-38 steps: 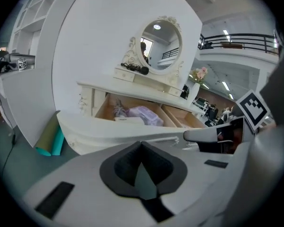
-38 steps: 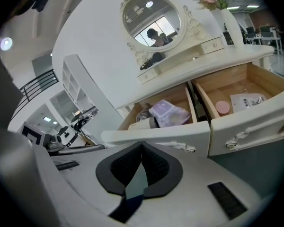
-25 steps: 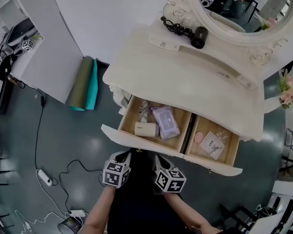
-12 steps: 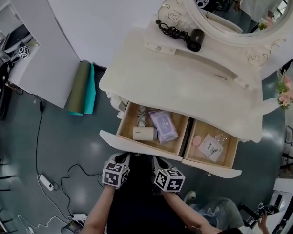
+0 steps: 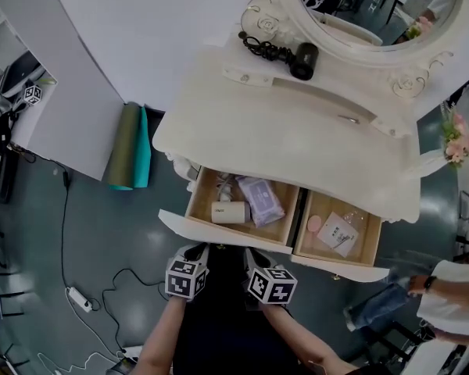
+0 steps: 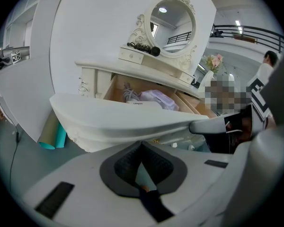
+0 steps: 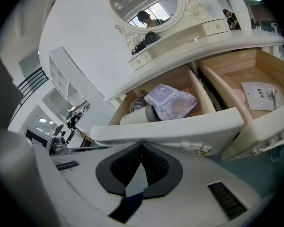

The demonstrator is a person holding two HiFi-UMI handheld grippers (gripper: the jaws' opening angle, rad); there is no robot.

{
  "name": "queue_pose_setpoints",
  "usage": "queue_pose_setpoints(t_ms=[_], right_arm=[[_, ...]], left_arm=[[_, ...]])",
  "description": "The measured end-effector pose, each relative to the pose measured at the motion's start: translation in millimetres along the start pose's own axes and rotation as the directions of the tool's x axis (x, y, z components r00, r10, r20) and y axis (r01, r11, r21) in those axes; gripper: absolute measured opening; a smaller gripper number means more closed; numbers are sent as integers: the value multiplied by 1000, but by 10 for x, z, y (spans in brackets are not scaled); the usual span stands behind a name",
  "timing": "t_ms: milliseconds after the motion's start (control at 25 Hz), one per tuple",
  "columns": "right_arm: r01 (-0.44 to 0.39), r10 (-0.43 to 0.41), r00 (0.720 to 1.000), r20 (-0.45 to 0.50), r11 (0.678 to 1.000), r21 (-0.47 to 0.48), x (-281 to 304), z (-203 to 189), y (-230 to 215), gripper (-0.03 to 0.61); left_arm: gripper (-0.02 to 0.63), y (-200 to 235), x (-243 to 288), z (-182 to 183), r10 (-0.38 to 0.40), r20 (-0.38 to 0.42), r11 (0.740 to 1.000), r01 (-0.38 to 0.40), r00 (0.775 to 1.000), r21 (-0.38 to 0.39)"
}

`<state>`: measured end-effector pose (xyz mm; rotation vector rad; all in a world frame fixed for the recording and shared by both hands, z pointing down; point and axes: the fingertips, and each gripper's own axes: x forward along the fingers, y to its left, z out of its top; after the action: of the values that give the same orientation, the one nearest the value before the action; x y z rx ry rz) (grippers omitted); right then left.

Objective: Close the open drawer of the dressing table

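Two closed, empty claws, L gripper (image 5: pixel 198 249) & R gripper (image 5: pixel 253 254), at drawer's (image 5: pixel 219 232) 6 o'clock; bottle (image 5: pixel 228 212) print illegible.

Location type: a furnished room set inside a large studio or lab hall, not a home.

Evidence:
- The dressing table (image 5: pixel 297 131) in front of me, with its oval mirror (image 5: pixel 375 6) and hair dryer (image 5: pixel 301 57), backs onto a plain white panel wall (image 5: pixel 164 30).
- The floor (image 5: pixel 102 233) is dark, glossy grey. Loose cables (image 5: pixel 62 209) and a power strip (image 5: pixel 76 297) lie on it.
- Two rolled mats (image 5: pixel 129 147) rest against the panel.
- A marker cube (image 5: pixel 32 94) sits among dark equipment to my left.
- A mezzanine railing (image 6: pixel 255 32) and strip ceiling lights (image 6: pixel 236 22) show beyond.
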<state>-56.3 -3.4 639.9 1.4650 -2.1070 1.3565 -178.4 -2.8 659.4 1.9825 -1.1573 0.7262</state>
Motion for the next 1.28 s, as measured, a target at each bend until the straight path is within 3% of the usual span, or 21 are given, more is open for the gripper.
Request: queue_pose_setpoints(t_ms=[560,1280], right_arm=[[7,-7,1000,1,1000,23,77,149,-46,20],[31,-31,1000,4,999,21,198,417,-128,20]], left_arm=[[-2,-42,134,128,-15,-34,1000,16,999,24],[-3,-24,283,397,-15,-34,1000,14,999,-22]])
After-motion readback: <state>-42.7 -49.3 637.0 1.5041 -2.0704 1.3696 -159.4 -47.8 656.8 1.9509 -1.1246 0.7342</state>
